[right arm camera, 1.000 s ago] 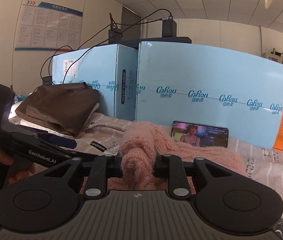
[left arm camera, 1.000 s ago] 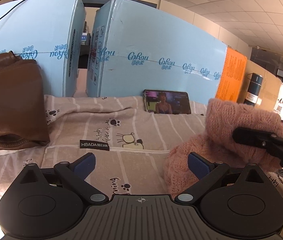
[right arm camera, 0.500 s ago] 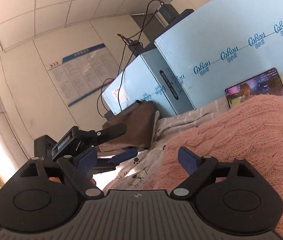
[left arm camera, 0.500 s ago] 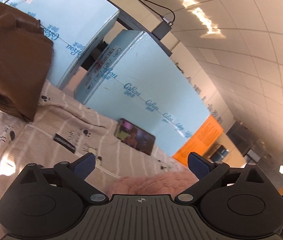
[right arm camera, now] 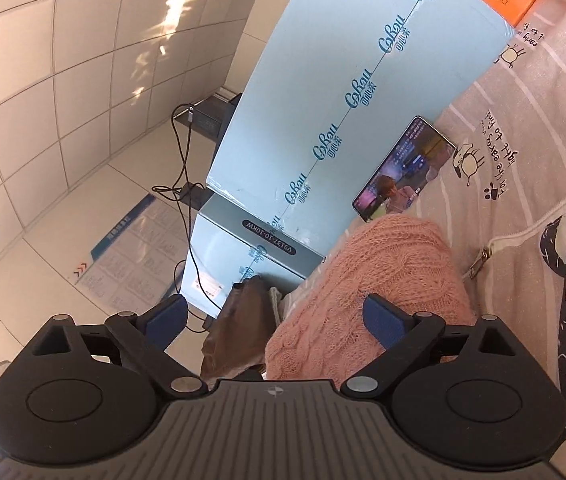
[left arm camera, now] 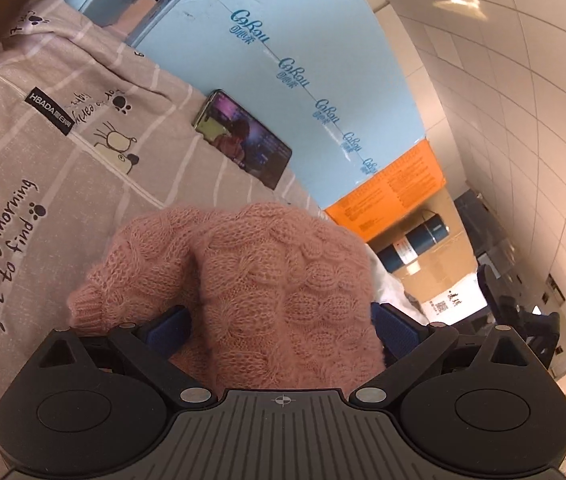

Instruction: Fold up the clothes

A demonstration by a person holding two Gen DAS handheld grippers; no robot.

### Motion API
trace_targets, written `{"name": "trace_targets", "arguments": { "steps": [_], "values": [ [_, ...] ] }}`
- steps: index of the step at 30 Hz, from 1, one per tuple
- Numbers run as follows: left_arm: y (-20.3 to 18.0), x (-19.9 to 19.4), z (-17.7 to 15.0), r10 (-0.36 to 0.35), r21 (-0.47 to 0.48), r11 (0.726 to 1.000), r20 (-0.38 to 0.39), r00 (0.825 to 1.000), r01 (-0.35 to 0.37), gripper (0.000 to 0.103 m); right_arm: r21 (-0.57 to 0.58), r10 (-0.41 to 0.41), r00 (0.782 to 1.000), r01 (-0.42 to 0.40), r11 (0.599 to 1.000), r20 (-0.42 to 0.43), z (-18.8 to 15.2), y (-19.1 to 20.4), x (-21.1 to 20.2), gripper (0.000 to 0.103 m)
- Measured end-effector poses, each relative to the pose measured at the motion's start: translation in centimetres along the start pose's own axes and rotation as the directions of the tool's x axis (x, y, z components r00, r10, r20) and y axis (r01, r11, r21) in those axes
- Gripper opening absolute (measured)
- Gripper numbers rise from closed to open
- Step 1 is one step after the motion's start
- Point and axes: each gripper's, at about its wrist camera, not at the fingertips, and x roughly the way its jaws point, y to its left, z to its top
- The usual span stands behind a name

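Observation:
A pink cable-knit sweater (left arm camera: 267, 280) lies bunched on the printed grey bed sheet (left arm camera: 83, 168). My left gripper (left arm camera: 283, 328) is open wide, and the sweater's bulk sits between its blue pads (left arm camera: 171, 326) without being squeezed. A ribbed cuff (left arm camera: 87, 308) pokes out to the left. In the right wrist view the same sweater (right arm camera: 387, 272) lies under and ahead of my right gripper (right arm camera: 275, 320), which is open with its right pad over the knit. The right gripper's black body (left arm camera: 523, 320) shows at the far right of the left wrist view.
A phone (left arm camera: 243, 140) with a lit screen leans against tall light-blue boxes (left arm camera: 283, 60) behind the bed. A folded brown garment (right arm camera: 239, 328) lies beyond the sweater. An orange box (left arm camera: 395, 188) and a dark flask (left arm camera: 415, 248) stand to the right.
My right gripper was shut on the sweater a second ago and has let go, now open. Both grippers have tilted, and the left has moved in over the sweater.

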Motion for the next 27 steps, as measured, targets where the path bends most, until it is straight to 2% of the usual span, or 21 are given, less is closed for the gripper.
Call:
{"name": "trace_targets", "arguments": {
  "steps": [1, 2, 3, 5, 6, 8, 9, 12, 15, 17, 19, 22, 23, 24, 25, 26, 27],
  "values": [
    [-0.2, 0.2, -0.2, 0.017, 0.019, 1.000, 0.003, 1.000, -0.017, 0.096, 0.002, -0.009, 1.000, 0.009, 1.000, -0.004, -0.1, 0.0, 0.0, 0.095],
    [-0.5, 0.3, -0.3, 0.033, 0.041, 0.999, 0.008, 0.999, -0.034, 0.089, 0.003, -0.018, 1.000, 0.018, 1.000, -0.008, -0.1, -0.1, 0.0, 0.095],
    [-0.8, 0.4, -0.3, 0.045, 0.066, 0.997, 0.009, 0.999, -0.045, 0.068, 0.005, -0.028, 1.000, 0.028, 1.000, -0.011, -0.2, -0.1, 0.1, 0.095],
    [-1.4, 0.6, -0.3, 0.063, 0.118, 0.991, 0.009, 0.998, -0.063, 0.039, 0.008, -0.046, 0.999, 0.046, 0.999, -0.019, -0.3, -0.2, 0.1, 0.095],
    [-1.7, 0.6, -0.3, 0.060, 0.140, 0.988, 0.015, 0.998, -0.062, 0.038, 0.010, -0.055, 0.998, 0.055, 0.998, -0.023, -0.4, -0.2, 0.1, 0.095],
    [-2.4, 0.3, -0.2, 0.009, 0.188, 0.982, 0.039, 0.999, -0.016, 0.032, 0.013, -0.047, 0.999, 0.047, 0.999, -0.008, -0.4, -0.2, -0.2, 0.095],
    [-2.9, -0.2, 0.0, -0.023, 0.206, 0.979, 0.060, 0.998, 0.010, 0.031, 0.014, -0.043, 0.999, 0.043, 0.999, -0.001, -0.4, -0.2, -0.3, 0.095],
    [-3.9, -1.7, 1.2, -0.054, 0.241, 0.970, 0.145, 0.988, 0.018, 0.030, 0.018, -0.030, 0.999, 0.030, 0.999, 0.021, -0.3, -0.1, -0.8, 0.095],
    [-3.6, -2.7, 2.3, 0.041, 0.251, 0.963, 0.211, 0.977, -0.095, 0.030, 0.005, -0.016, 1.000, 0.016, 1.000, 0.019, -0.4, 0.1, -0.8, 0.097],
    [-2.5, -3.0, 2.5, 0.117, 0.231, 0.958, 0.228, 0.967, -0.171, 0.029, -0.007, -0.008, 1.000, 0.008, 1.000, 0.013, -0.5, 0.3, -0.7, 0.097],
    [-0.8, -3.4, 2.5, 0.137, 0.179, 0.967, 0.231, 0.963, -0.180, 0.027, -0.024, 0.002, 1.000, -0.002, 1.000, 0.006, -0.6, 0.6, -0.7, 0.097],
    [0.2, -3.2, 2.5, 0.100, 0.134, 0.983, 0.198, 0.975, -0.128, 0.027, -0.059, 0.011, 1.000, -0.010, 0.998, 0.017, -0.8, 1.0, -0.7, 0.098],
    [0.2, -3.0, 2.5, 0.104, 0.130, 0.983, 0.183, 0.978, -0.129, 0.032, -0.070, 0.013, 1.000, -0.012, 0.997, 0.021, -0.8, 1.2, -0.7, 0.098],
    [0.2, -2.8, 2.5, 0.112, 0.123, 0.983, 0.175, 0.978, -0.134, 0.045, -0.070, 0.000, 1.000, 0.001, 0.998, 0.019, -0.8, 1.1, -0.6, 0.098],
    [0.4, -2.6, 2.5, 0.112, 0.104, 0.986, 0.170, 0.979, -0.131, 0.053, -0.069, -0.013, 1.000, 0.014, 0.998, 0.017, -0.8, 1.0, -0.4, 0.098],
    [0.7, -2.5, 2.5, 0.109, 0.080, 0.989, 0.166, 0.980, -0.124, 0.068, -0.058, -0.022, 1.000, 0.023, 0.998, 0.013, -0.8, 0.8, -0.3, 0.098],
    [0.9, -2.3, 2.5, 0.098, 0.066, 0.992, 0.152, 0.984, -0.109, 0.076, -0.050, -0.031, 0.999, 0.032, 0.998, 0.009, -0.7, 0.6, -0.2, 0.098]
  ]
}}
